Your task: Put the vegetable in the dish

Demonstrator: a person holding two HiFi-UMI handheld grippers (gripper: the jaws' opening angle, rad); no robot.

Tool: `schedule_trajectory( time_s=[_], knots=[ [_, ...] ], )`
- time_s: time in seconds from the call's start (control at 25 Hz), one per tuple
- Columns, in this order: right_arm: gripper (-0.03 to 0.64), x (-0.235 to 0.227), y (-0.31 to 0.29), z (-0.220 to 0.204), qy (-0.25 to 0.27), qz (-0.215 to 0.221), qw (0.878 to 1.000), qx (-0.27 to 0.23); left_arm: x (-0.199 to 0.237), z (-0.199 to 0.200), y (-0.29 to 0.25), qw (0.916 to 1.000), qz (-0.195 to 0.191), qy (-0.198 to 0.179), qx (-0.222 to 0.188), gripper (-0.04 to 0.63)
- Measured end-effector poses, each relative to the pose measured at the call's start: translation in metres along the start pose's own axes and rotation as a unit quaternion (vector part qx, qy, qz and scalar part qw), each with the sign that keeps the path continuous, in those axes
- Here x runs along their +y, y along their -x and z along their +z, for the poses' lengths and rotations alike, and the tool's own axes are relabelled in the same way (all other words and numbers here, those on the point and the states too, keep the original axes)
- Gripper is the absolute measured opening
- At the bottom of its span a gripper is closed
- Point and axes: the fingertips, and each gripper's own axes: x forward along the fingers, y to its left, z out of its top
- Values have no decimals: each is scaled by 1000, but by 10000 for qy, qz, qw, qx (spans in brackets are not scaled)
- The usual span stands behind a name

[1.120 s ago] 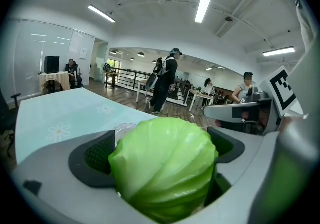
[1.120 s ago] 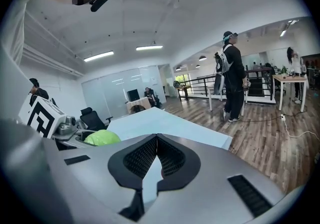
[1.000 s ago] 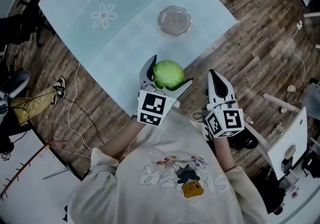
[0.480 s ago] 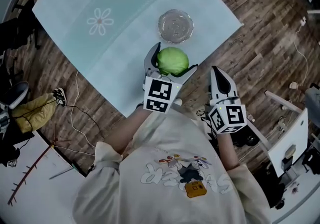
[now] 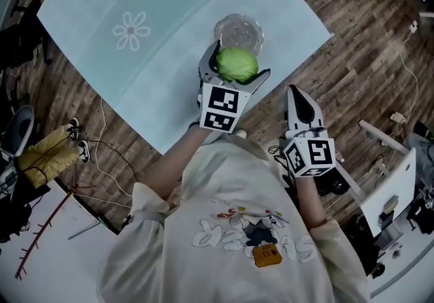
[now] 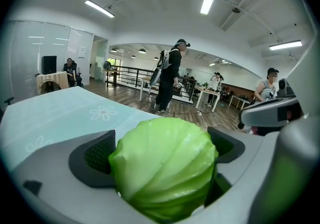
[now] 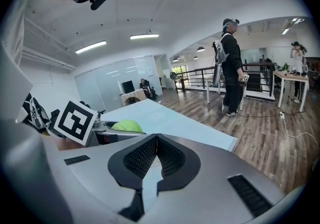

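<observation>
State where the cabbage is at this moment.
In the head view the cabbage is clamped in the left gripper, just above picture centre, overlapping the near rim of the glass dish on the pale blue table.

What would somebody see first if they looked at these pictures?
The bright green cabbage jumps out first, clamped between the jaws of the left gripper and filling that gripper's view. In the head view it sits at the near rim of the clear glass dish on the pale blue table. The right gripper is shut and empty, off the table's edge over the wooden floor.
</observation>
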Motion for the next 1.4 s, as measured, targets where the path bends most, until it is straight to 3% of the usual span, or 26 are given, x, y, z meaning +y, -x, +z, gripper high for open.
schedule_trajectory(
  time_s=[0.52,1.12,1.4],
  knots=[
    [21,3,-13,-5,17,9,9999,169,28,-11,-48,9999,6,-107,36,583],
    [21,1,-14,-18,-62,-193,9990,388,57,-62,-99,9977,183,215,611,583],
    [21,2,-13,-25,-143,-267,9984,471,64,-74,-108,9963,335,198,770,583]
  ],
)
